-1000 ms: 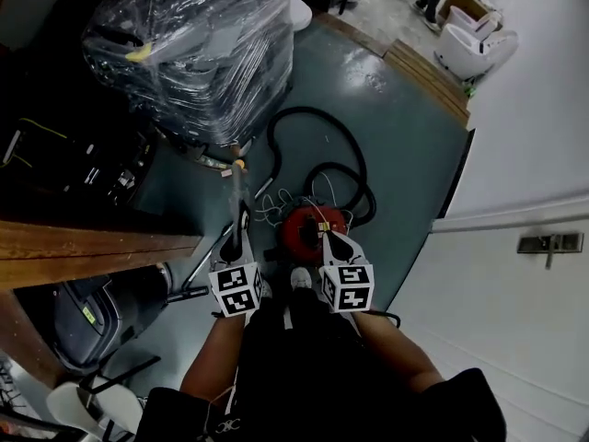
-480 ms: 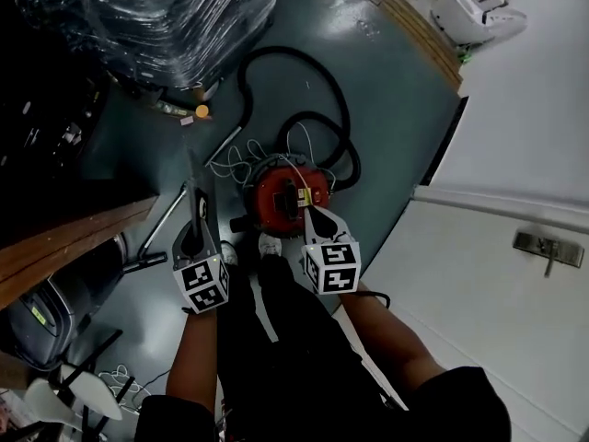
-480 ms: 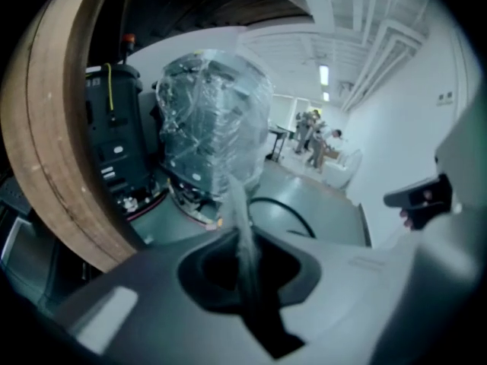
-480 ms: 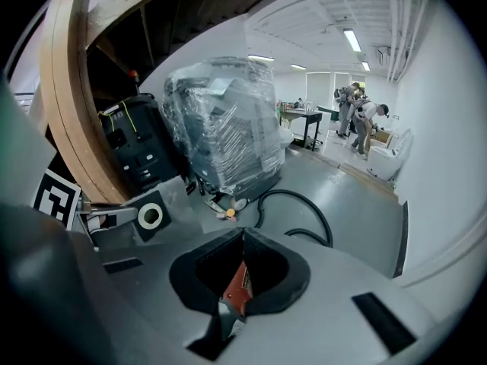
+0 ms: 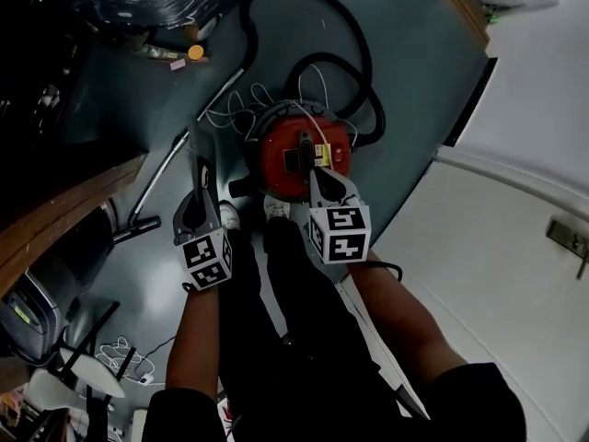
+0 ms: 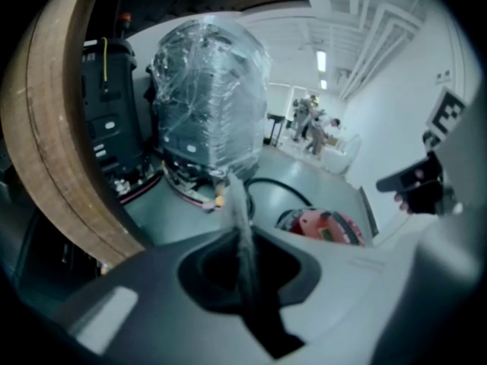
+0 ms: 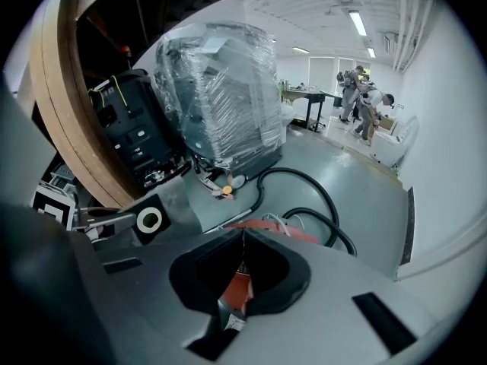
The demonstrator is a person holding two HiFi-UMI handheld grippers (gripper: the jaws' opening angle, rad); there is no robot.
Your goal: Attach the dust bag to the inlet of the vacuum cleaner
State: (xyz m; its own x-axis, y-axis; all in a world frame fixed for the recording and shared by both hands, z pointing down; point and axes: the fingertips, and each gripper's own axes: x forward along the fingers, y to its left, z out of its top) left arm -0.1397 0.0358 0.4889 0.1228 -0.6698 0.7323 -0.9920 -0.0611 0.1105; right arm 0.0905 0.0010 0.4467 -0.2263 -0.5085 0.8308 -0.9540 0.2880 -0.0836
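The red vacuum cleaner [image 5: 290, 159] stands on the dark floor, just ahead of the person's shoes. My left gripper [image 5: 204, 187] is shut on the grey dust bag [image 5: 199, 155], seen edge-on as a thin upright strip [image 6: 242, 211] left of the vacuum. In the right gripper view the bag's black collar with a white ring [image 7: 149, 220] faces the camera. My right gripper [image 5: 317, 175] hovers over the vacuum's near rim with jaws shut; I make out nothing held. Red vacuum body [image 7: 274, 230] shows past its tips. The inlet is not visible.
A black hose [image 5: 354, 53] loops behind the vacuum, and white cable lies beside it. A metal wand [image 5: 184, 141] lies on the floor at left. A wooden tabletop edge [image 5: 64, 215] and a plastic-wrapped stack [image 7: 221, 97] stand left; a white wall [image 5: 515, 201] runs right.
Both grippers have sunk toward the vacuum, which now looks larger and nearer. The left gripper still holds the bag upright.
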